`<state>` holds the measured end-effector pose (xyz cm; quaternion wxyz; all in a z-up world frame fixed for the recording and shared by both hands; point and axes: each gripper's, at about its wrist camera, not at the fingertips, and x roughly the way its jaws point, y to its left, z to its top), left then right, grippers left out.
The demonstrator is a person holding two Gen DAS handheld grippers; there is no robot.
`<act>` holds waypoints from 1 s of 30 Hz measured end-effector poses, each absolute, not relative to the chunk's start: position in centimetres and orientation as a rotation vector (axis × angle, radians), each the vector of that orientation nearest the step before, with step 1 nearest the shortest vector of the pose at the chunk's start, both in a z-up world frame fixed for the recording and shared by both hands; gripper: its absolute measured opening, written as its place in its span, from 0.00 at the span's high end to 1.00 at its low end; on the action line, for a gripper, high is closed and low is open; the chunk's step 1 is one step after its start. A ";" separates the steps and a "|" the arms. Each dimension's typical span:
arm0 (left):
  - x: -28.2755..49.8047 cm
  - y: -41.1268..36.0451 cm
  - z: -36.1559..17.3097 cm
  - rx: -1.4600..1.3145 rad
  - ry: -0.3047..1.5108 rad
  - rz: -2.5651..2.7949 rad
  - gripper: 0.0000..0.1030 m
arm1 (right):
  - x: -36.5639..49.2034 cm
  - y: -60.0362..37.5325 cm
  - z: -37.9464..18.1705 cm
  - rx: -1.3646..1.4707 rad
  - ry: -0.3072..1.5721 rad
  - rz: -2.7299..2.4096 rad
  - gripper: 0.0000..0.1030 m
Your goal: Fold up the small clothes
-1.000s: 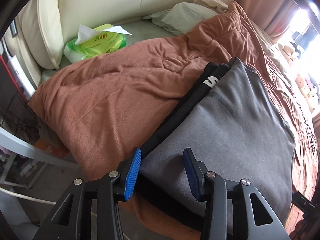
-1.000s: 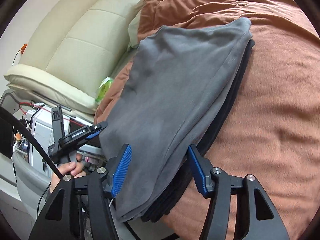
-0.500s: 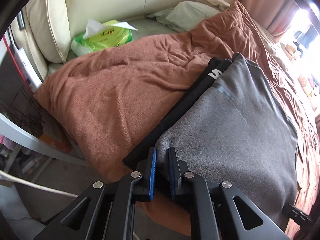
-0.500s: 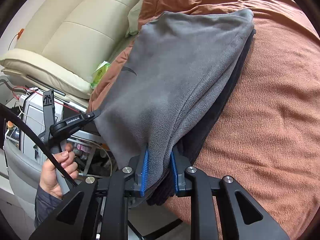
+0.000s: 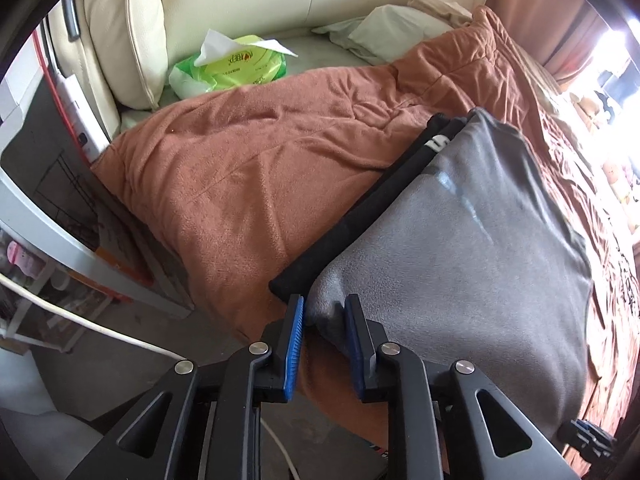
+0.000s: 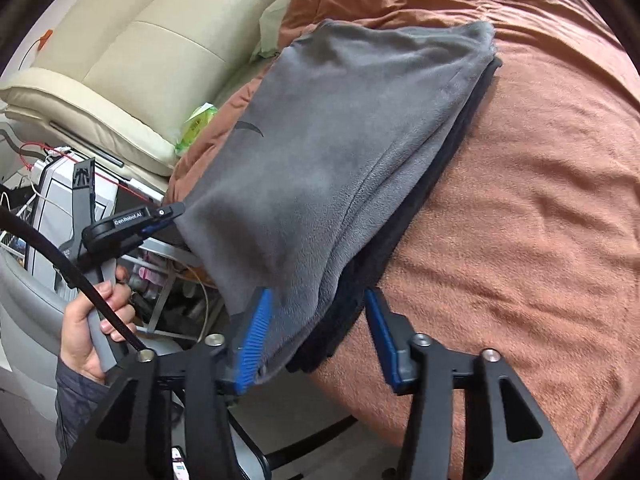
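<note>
Grey fleece garment lies flat on the brown blanket on the bed, near edge hanging toward you, stacked on a black garment that peeks out along one side. In the left wrist view the black strip runs from 6 up to 1 o'clock along the grey piece's left edge.

Left gripper: fingers have just been opening slightly. The near-left grey corner sits between them; the gap is narrow, and the cloth touches the left pad but looks clear of the right, so I read it as loose, not clamped.

Right gripper: fingers have just been opening and stand wide. The near-right corner of grey and black drapes over the left finger; nothing is pinched.

Step, as I judge it: you're at the near hem, set up for a fold, both corners bracketed but not secured.

Next move calls for closing both pairs of fingers on grey only, leaving the black layer out, then carrying the hem toward 12 o'clock evenly.

Off-task: tissue pack at 11 o'clock, cream cushion beyond it. Your left hand is on its handle at 8 o'clock in the right view.
</note>
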<state>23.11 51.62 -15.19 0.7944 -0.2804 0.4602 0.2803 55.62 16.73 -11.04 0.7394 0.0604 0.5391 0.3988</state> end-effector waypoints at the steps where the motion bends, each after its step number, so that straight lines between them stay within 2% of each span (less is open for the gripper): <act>1: 23.0 51.3 -14.9 -0.603 0.976 0.596 0.76 | 55.5 16.4 -10.8 0.127 1.179 0.870 0.53; 4: 22.9 50.3 -14.1 -0.604 0.943 0.569 0.60 | 55.2 15.2 -10.0 0.130 1.169 0.864 0.53; 8: 23.1 47.8 -12.5 -0.597 0.918 0.508 0.59 | 54.7 12.5 -7.9 0.128 1.118 0.845 0.52; 10: 23.2 46.1 -11.5 -0.566 0.903 0.492 0.57 | 54.2 10.8 -6.8 0.127 1.083 0.828 0.39; 12: 23.3 43.9 -10.4 -0.533 0.877 0.464 0.49 | 53.3 9.2 -5.6 0.118 1.043 0.807 0.33; 13: 23.3 43.0 -10.1 -0.516 0.864 0.451 0.41 | 52.9 8.3 -5.0 0.110 1.023 0.792 0.32; 14: 23.4 41.8 -9.7 -0.498 0.853 0.438 0.33 | 52.7 7.3 -4.6 0.102 1.007 0.777 0.25; 15: 23.4 40.5 -9.2 -0.477 0.842 0.423 0.31 | 52.3 6.8 -4.1 0.092 0.992 0.756 0.18; 20: 23.0 35.0 -7.2 -0.412 0.797 0.359 0.07 | 50.0 3.3 -1.9 0.074 0.910 0.687 0.16; 22: 22.6 32.9 -6.3 -0.388 0.786 0.351 0.01 | 48.8 1.9 -1.0 0.059 0.865 0.652 0.15; 25: 21.8 29.6 -4.8 -0.362 0.747 0.328 0.00 | 46.6 0.0 0.1 0.062 0.813 0.620 0.11; 27: 21.4 27.5 -3.8 -0.335 0.726 0.314 0.00 | 45.3 -1.3 0.6 0.064 0.786 0.599 0.01; 30: 20.7 24.7 -2.7 -0.306 0.702 0.294 0.00 | 43.3 -3.4 1.3 0.063 0.746 0.566 0.00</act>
